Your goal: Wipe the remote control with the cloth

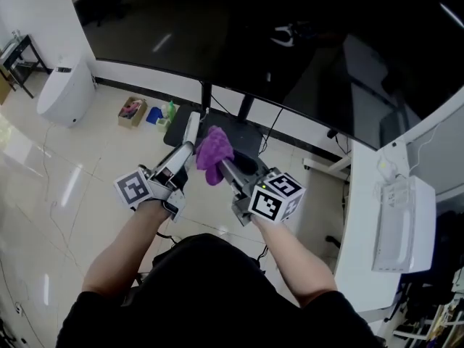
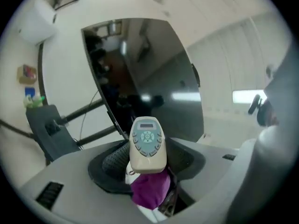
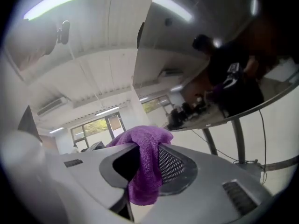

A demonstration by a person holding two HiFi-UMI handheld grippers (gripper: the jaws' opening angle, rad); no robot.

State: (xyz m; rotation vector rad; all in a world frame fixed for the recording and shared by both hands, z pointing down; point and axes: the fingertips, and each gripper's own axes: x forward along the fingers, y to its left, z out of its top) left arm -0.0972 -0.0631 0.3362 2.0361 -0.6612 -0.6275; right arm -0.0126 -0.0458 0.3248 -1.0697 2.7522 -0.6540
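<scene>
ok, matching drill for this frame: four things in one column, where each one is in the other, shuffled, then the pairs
Things
1. beige plastic remote control
2. purple fabric cloth
3. large black glossy screen
4. small brown cardboard box

Places
A. clamped in the right gripper
B. down on the pale tiled floor
C. clamped in the left gripper
D. up on dark legs, ahead of both grippers

Pairs: 1-C, 2-A, 3-D, 4-B
</scene>
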